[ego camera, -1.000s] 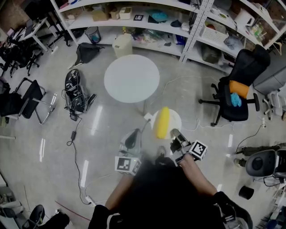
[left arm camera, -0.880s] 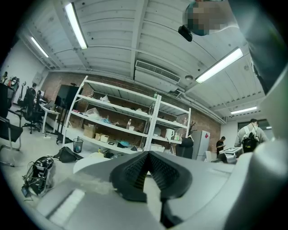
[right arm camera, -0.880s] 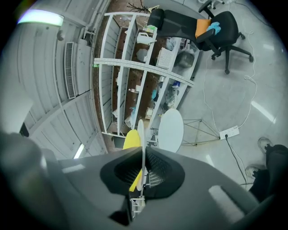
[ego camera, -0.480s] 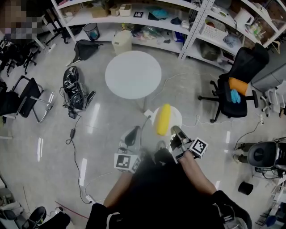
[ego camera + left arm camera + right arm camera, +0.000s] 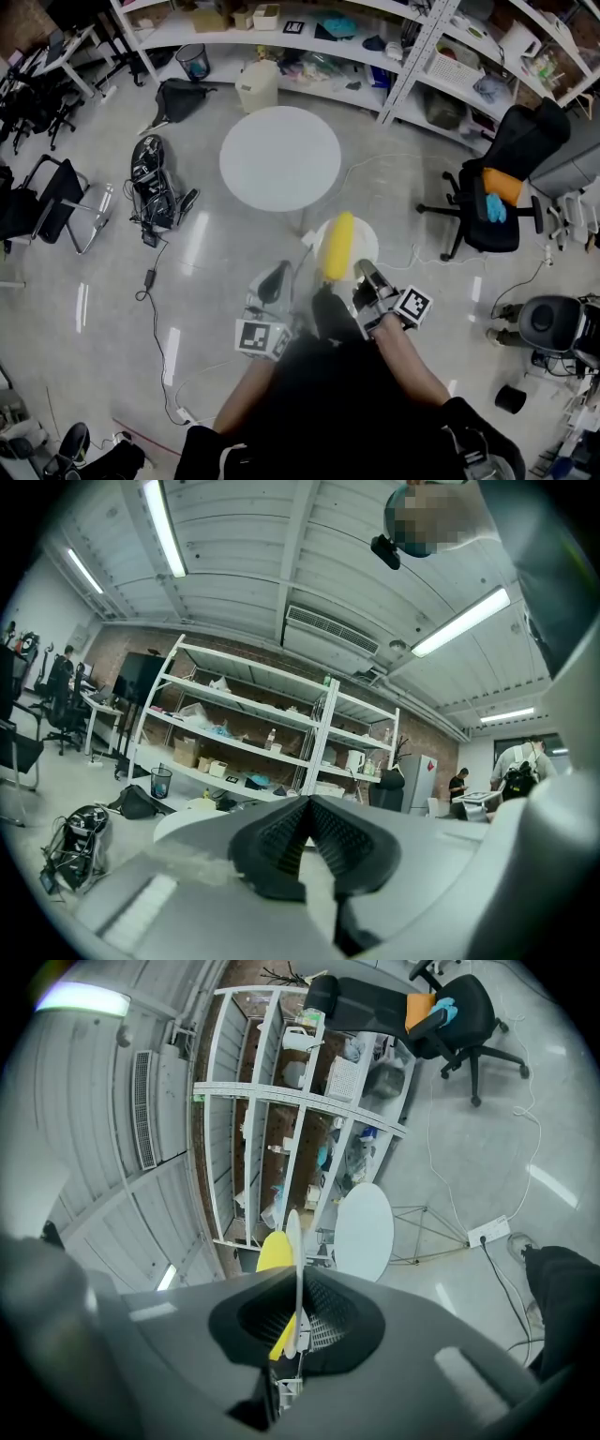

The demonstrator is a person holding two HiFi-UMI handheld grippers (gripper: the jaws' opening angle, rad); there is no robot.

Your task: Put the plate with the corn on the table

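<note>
Now R gripper (image 5: 367, 277) clamps plate (image 5: 365, 240) rim, corn (image 5: 337, 246) lengthwise pointing away twd table (image 5: 279, 157); L gripper (image 5: 277, 278) jaws together, empty.

Open floor (image 5: 225, 258) lies on the near side of the round white table (image 5: 279, 157). Behind the table stand a white bin (image 5: 257, 87) and shelving (image 5: 309, 42); right of it an office chair (image 5: 506, 164); left of it a heap of cables (image 5: 156, 192).

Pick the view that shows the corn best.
Head view: the whole yellow corn lies along the plate, which the right gripper holds by its rim. The right gripper view has the plate edge-on, with only part of the corn showing. The left gripper view shows no corn.
</note>
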